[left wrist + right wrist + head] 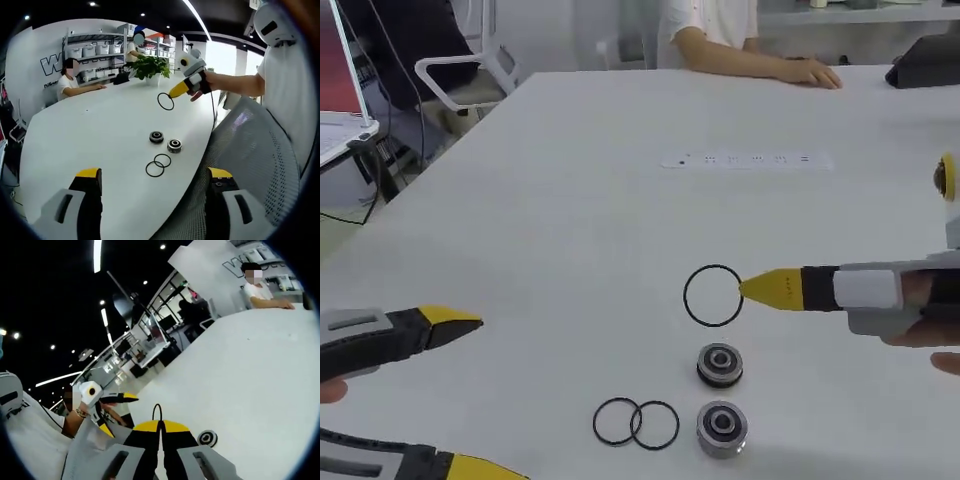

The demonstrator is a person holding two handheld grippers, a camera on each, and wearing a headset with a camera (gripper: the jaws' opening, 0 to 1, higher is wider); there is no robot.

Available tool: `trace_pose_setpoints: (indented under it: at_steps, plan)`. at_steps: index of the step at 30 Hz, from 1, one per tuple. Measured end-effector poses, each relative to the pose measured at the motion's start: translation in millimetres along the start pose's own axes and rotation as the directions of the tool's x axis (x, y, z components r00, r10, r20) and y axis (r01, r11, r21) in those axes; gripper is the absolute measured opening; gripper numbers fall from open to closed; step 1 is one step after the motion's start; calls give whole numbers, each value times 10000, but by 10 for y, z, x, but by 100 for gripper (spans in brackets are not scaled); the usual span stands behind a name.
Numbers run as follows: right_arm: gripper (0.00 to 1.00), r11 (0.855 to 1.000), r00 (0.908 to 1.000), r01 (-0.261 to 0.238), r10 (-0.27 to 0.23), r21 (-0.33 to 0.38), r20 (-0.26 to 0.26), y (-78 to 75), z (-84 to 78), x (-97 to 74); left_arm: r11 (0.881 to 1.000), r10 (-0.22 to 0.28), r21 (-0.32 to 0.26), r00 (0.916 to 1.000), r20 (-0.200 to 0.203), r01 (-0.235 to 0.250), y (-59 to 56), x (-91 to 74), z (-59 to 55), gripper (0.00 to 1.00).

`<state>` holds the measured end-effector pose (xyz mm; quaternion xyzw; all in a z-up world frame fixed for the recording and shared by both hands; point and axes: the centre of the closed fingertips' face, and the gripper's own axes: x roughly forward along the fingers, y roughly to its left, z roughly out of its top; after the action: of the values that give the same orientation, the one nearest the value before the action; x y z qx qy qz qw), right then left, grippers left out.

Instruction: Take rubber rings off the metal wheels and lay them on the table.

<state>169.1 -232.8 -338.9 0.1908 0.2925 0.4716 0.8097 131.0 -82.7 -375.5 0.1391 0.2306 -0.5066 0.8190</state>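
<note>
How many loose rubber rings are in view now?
3. Two rings overlap on the table left of the near wheel; a third ring is pinched in the right gripper. Wheels may carry more.

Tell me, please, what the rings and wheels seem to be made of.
Rings: thin, matte black, probably rubber, though stiffness cannot be judged. Wheels: glossy grey metal with highlights, likely steel; the dark band on the farther one may be rubber.

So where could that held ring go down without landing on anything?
Widest bare patch: the table between the power strip and the rubber ring in the right hand-held gripper. Also free: left of the two laid rings, toward the left hand-held gripper. Crowded: around the two metal wheels, near edge.
</note>
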Motion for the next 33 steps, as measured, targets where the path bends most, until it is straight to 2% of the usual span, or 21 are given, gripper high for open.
trace_pose_setpoints:
  at_steps: [4, 10, 19, 23, 33]
  plan:
    - [0, 9998, 9999, -169, 169, -54, -14, 67, 35, 91, 9999, -47, -105, 9998, 195, 49, -22, 31, 18, 84]
    - [0, 9987, 9988, -431, 424, -264, -255, 155, 31, 245, 9997, -200, -169, 9997, 139, 203, -76, 76, -30, 84]
    - [0, 9963, 9952, -705, 669, -492, -714, 236, -29, 392, 9991, -144, -401, 9994, 325, 157, -63, 60, -59, 87]
    - [0, 9953, 9935, -761, 706, -601, -893, 255, -68, 450, 9992, -56, -382, 9995, 297, 68, -49, 69, -70, 93]
    - [0, 9927, 9857, -772, 620, -928, -1566, 265, -254, 593, 9990, -127, -413, 9982, 583, 151, -61, 87, -37, 99]
